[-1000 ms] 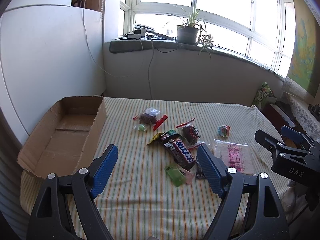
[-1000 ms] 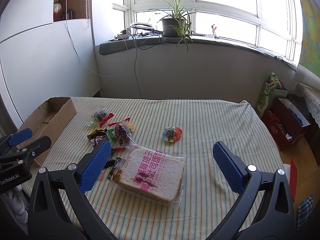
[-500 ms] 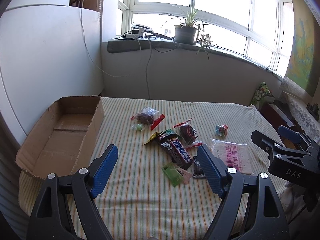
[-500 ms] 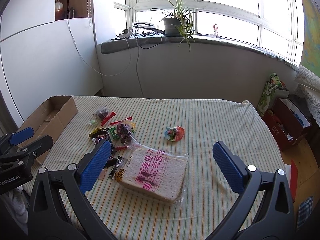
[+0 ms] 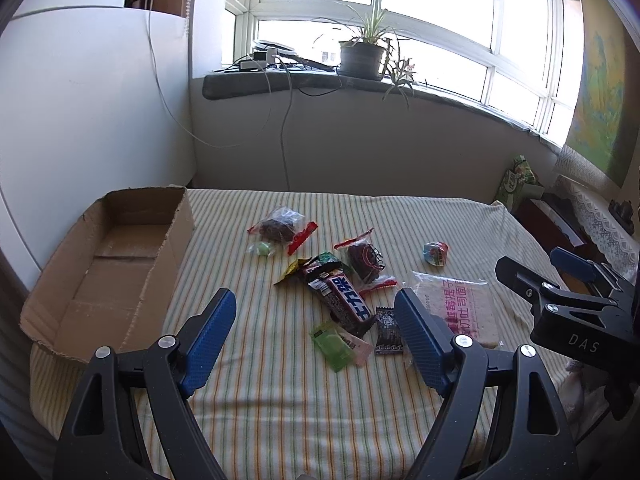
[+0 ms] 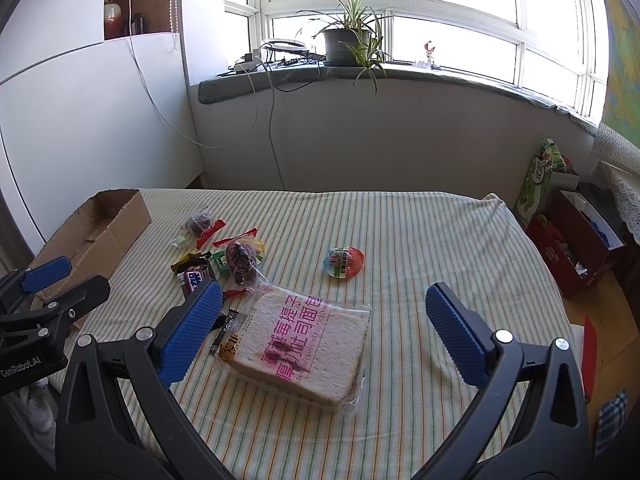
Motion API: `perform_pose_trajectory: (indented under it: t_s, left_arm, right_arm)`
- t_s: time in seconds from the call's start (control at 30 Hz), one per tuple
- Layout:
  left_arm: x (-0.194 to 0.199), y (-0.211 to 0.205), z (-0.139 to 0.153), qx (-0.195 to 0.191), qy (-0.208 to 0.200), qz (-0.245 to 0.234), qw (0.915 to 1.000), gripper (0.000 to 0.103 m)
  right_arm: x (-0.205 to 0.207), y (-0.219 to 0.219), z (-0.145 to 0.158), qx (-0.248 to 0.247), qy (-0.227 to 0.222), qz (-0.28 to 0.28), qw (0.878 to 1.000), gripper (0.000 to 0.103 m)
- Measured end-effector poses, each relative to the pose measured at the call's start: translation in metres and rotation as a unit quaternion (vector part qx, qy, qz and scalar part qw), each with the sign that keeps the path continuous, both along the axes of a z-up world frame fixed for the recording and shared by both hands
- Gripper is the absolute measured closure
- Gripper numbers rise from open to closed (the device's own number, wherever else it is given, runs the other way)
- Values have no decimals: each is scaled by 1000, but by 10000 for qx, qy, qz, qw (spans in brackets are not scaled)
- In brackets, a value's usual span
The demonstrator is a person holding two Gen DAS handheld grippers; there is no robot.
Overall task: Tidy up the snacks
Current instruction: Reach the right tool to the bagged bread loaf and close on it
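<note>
Both wrist cameras look forward and down over the striped table [image 5: 280, 400] toward the window wall. The left view sits nearer the cardboard box [image 5: 116, 264]; the right (probably slightly farther right) faces the bread pack [image 6: 304, 344]. They share the snack pile.

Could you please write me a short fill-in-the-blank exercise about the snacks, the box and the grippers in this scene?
1. The cardboard box holds ____ snacks so far.
2. The lettering on the bagged bread is ____ in colour.
3. Both the left gripper and the right gripper have their jaws ____.
4. The potted plant stands on the ____.

Missing words: no; pink; open; windowsill
</note>
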State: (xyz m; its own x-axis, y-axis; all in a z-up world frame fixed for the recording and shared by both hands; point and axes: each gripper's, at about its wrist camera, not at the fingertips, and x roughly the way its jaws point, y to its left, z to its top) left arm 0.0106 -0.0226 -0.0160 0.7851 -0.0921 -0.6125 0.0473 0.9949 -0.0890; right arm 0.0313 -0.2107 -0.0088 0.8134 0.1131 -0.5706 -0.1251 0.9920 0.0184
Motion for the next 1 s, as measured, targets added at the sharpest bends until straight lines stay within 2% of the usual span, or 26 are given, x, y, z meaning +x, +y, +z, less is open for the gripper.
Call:
perform_pose_trajectory:
  t_s: [0.17,0.3,0.43,0.5,0.57,0.67,0.83,1.0]
  left_arm:
    - [5,-3,-5,-81,115,-93,9999,21]
    - [11,-4,-14,-245,289,-190,9991,22]
    - [17,-4,-25,-570,530,-364,9963,32]
    - [20,-6,-31,-767,655,-509,9936,39]
    - [24,-10,-36,-985,781,-680,9897,48]
    - [31,-19,-43,-1293,950,-938,9826,56]
    - [42,-36,-54,-1553,1189,-1242,9728,56]
    - [53,-47,-63,-1542,1333,-1318,9701,57]
  right_arm:
    - [6,-5,-5,96,123,53,9999,0]
    - [13,-13,-17,270,378,142,9988,8]
    - [19,-23,-31,567,712,207,9956,16]
    - [22,-29,-39,737,909,256,9928,25]
    - [26,-34,-46,931,1093,293,9892,29]
    - [33,-42,-56,1211,1315,310,9834,34]
    - [41,-53,-71,1613,1634,311,9728,35]
    - [47,-58,-80,1783,1834,319,9662,35]
